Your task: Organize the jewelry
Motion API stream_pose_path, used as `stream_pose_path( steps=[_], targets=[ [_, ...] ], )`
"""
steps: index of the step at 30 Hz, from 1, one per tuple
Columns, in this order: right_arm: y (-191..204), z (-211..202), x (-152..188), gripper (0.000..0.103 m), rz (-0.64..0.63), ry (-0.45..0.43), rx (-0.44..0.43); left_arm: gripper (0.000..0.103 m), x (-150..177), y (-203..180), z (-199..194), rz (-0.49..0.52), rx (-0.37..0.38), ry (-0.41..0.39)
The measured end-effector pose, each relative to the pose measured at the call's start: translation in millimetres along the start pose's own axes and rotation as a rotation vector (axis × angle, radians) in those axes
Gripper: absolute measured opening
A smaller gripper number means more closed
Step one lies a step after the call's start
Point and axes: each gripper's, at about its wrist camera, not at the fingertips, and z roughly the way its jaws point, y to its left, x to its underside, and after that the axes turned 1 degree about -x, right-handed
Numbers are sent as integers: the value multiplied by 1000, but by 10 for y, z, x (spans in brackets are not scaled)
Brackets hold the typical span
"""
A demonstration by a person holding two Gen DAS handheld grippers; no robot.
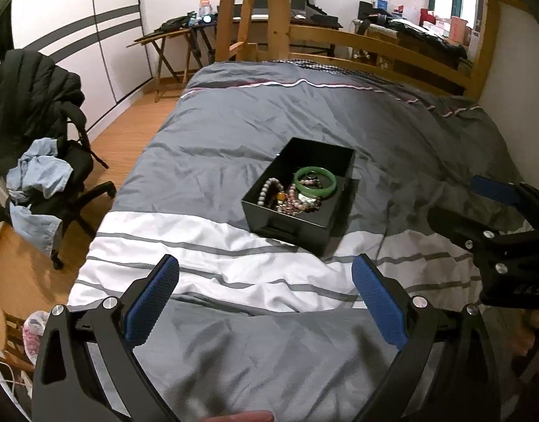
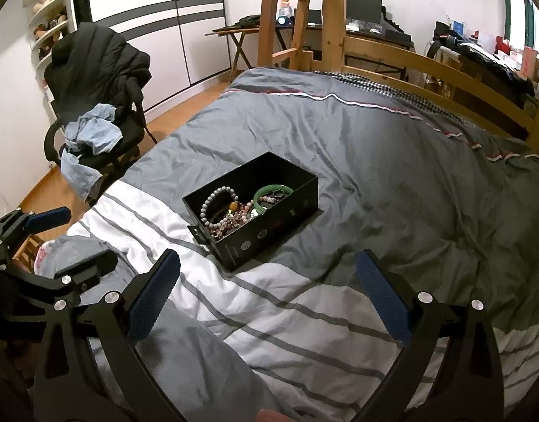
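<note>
Tools [image 1: 265,295] [image 2: 267,292] agape; box [image 1: 297,193] on duvet [image 1: 234,140]; chair [image 1: 47,176] aside.

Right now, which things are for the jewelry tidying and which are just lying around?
For the job:
black box on the bed
green bangle inside it
pale bead bracelet inside it
left tool, open
right tool, open

Just lying around:
office chair with a black jacket
blue shirt on the chair
monitor on the desk
striped duvet
</note>
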Motion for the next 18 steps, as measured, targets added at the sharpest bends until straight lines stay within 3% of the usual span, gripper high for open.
stream_pose_path(
  steps=[18],
  targets=[
    [-93, 53, 49, 99, 20, 10, -16, 97, 36, -148, 26, 28, 12, 16]
  ],
)
